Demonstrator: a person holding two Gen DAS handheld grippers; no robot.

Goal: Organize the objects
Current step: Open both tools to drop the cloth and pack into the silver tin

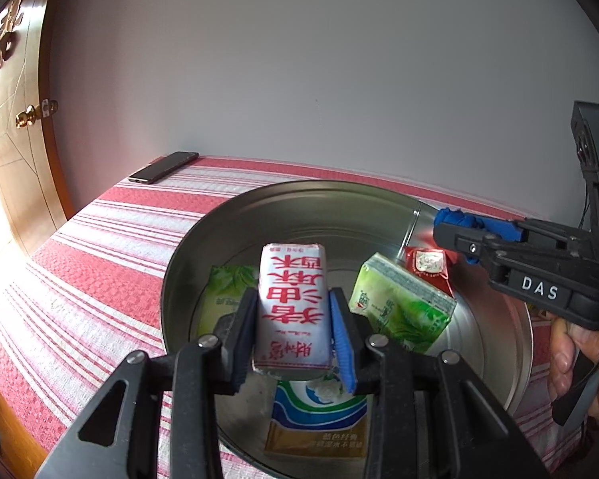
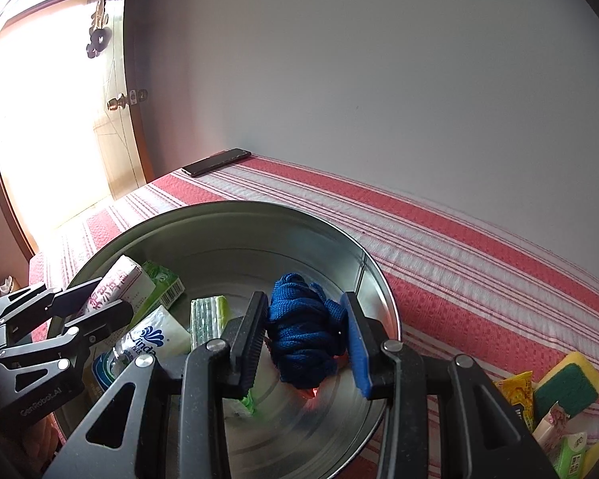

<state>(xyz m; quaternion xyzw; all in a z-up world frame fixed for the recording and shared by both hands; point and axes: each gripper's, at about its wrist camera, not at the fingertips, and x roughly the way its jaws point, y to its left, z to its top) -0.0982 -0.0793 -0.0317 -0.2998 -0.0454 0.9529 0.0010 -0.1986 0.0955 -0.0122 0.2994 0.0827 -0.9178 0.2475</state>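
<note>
Left claw pinches white tissue pack, right claw pinches blue rope bundle; both over metal basin. Lower first, release inside rim.

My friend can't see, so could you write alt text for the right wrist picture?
A handheld gripper clamps a bundle of blue cord over a round metal basin holding tissue packets; the basin sits on a red striped cloth.

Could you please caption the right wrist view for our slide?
Right gripper holds blue cord bundle over metal basin.
</note>
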